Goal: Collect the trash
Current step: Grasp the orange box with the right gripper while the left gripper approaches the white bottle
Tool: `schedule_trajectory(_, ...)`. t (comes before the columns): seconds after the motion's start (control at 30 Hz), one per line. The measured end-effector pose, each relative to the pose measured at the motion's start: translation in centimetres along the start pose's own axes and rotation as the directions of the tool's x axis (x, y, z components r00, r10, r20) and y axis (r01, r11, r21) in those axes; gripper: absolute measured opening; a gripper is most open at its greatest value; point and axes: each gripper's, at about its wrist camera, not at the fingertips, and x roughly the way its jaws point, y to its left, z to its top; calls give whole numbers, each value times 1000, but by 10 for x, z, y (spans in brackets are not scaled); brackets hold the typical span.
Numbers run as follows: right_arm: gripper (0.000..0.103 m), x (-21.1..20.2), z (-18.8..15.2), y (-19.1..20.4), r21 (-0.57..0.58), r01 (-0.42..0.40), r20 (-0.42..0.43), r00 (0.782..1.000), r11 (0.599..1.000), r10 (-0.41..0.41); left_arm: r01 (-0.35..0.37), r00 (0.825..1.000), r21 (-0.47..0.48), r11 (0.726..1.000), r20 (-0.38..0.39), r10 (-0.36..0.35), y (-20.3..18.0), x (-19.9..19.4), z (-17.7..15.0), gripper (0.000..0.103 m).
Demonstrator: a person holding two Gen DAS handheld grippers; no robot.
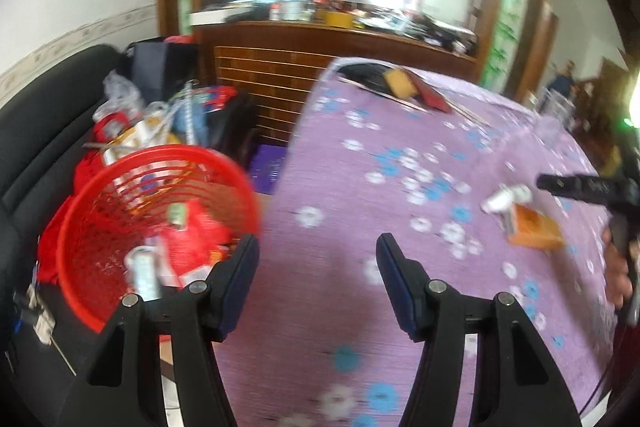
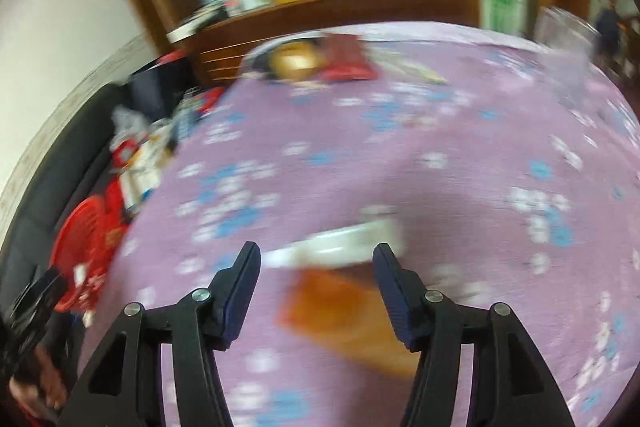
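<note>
Your right gripper (image 2: 316, 267) has its fingers apart, with nothing pinched, straddling the orange pack (image 2: 344, 311) and the white wrapper (image 2: 348, 239) on the purple counter (image 2: 440, 147). Settle first (the view is smeared), centre the pack, then close. Your left gripper (image 1: 318, 267) is also parted and empty beside the red basket (image 1: 100, 211), which already holds trash.

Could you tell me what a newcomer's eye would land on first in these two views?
Probably the red basket, already holding wrappers, standing just off the left edge of the purple flowered tablecloth. Next, the orange packet lying with a white piece on the cloth, beneath the open right gripper. The left gripper is open and empty.
</note>
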Motion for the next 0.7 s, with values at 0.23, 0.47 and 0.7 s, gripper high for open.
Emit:
schedule_trajectory(0.23, 64, 21, -11, -49, 65, -133, -129, 982, 989, 140, 51, 998, 128, 990, -28, -48, -53, 1, -6, 60)
schedule_trajectory(0.47, 75, 5, -49, 9, -197, -172, -184, 974, 965, 136, 85, 995, 179, 980, -59, -75, -82, 4, -3, 61)
schedule_trajectory(0.7, 56, 14, -70, 23, -338, -8, -159, 986, 941, -48, 136, 990, 272, 953, -82, -118, -120, 5, 4, 67)
